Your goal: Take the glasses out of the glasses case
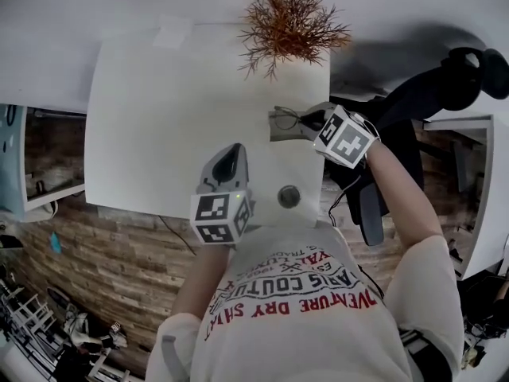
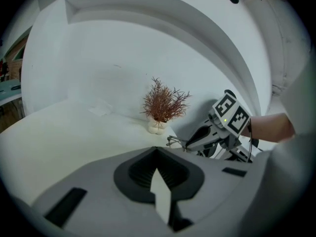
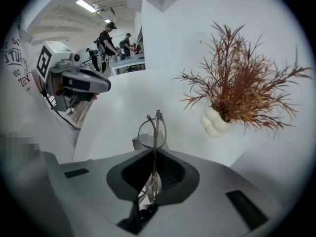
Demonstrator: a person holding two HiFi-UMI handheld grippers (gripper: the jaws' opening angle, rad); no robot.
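A pair of thin metal-framed glasses stands edge-on between the jaws of my right gripper, which is shut on it. In the head view that gripper holds the glasses just above the open grey glasses case, which lies on the white table near its right edge. A corner of the case shows below the lenses. My left gripper hovers lower left of the case, apart from it. Its jaws meet with nothing between them. It looks across at the right gripper and the glasses.
A dried reddish plant in a small white pot stands at the table's far edge, just behind the case. A round dark grommet sits in the table near the front. A black office chair stands to the right.
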